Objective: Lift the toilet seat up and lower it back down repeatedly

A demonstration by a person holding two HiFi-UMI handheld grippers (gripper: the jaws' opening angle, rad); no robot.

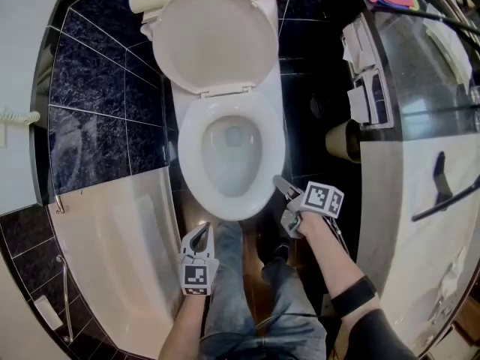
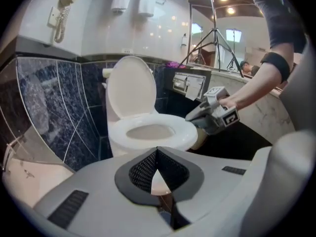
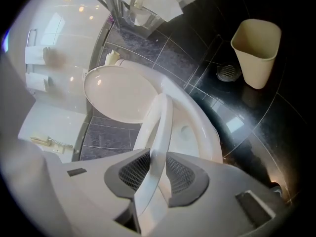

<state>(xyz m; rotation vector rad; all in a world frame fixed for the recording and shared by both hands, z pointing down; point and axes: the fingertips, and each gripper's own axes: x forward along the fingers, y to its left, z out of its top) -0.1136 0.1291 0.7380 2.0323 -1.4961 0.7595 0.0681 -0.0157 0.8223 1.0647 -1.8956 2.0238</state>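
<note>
Slippage is the worry: the right gripper is clamped on the thin front-right edge of the glossy white plastic toilet seat ring, which lies low over the bowl, below the upright white lid; that slick rim could slide off the pads and slam down; the left gripper hangs closed and empty near the bowl's front; overhead looks free, but the beige waste bin and pale counter crowd the right side.
</note>
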